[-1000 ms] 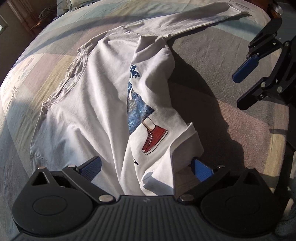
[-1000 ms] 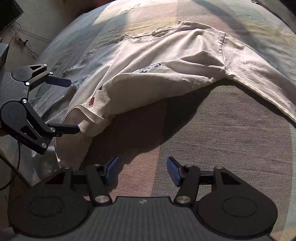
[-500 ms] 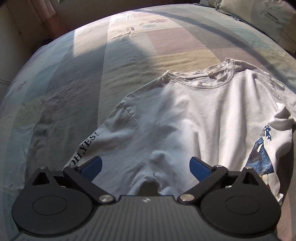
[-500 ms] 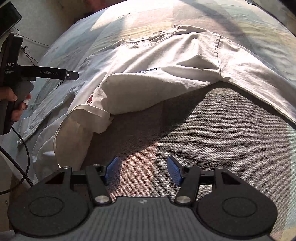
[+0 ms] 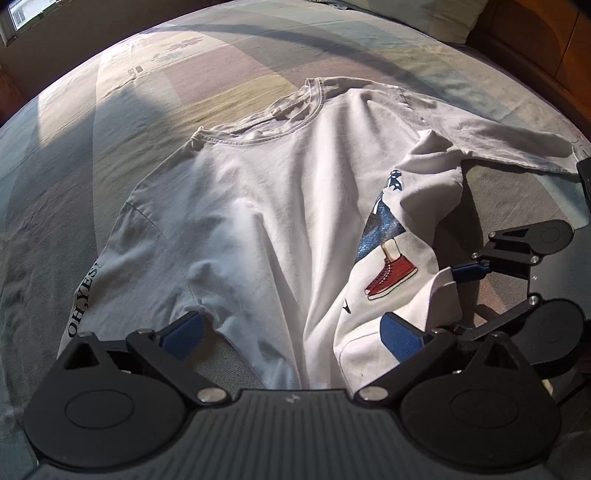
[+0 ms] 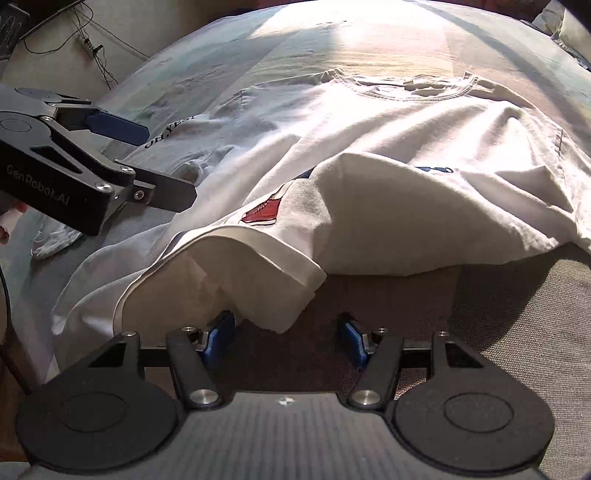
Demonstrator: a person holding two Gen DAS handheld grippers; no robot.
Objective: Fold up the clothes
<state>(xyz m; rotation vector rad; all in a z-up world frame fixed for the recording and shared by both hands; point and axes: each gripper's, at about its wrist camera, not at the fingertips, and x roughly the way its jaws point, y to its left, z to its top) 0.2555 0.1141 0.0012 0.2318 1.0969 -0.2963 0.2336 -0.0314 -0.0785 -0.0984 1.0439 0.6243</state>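
Note:
A white long-sleeved T-shirt (image 5: 266,206) lies back up on the bed, collar far from me. Its right side is folded over, showing a blue print and a red sneaker (image 5: 391,273). The sleeve with "OH, YES!" lettering (image 5: 83,299) lies at the left. My left gripper (image 5: 291,332) is open over the shirt's hem, its pads on either side of the fabric. My right gripper (image 6: 286,336) is open at the folded hem corner (image 6: 258,291), its left pad touching the cloth. Each gripper shows in the other's view: the right one (image 5: 491,288), the left one (image 6: 147,162).
The bed (image 5: 184,92) has a striped pastel cover with sunlit patches. A pillow (image 5: 424,14) lies at the head, with a wooden headboard (image 5: 535,44) behind it. Cables (image 6: 92,48) run along the floor by the wall at the left of the right wrist view.
My left gripper swung from the folded side to the left sleeve, then back over the hem. My right gripper moved closer to the folded hem corner. Both stayed open.

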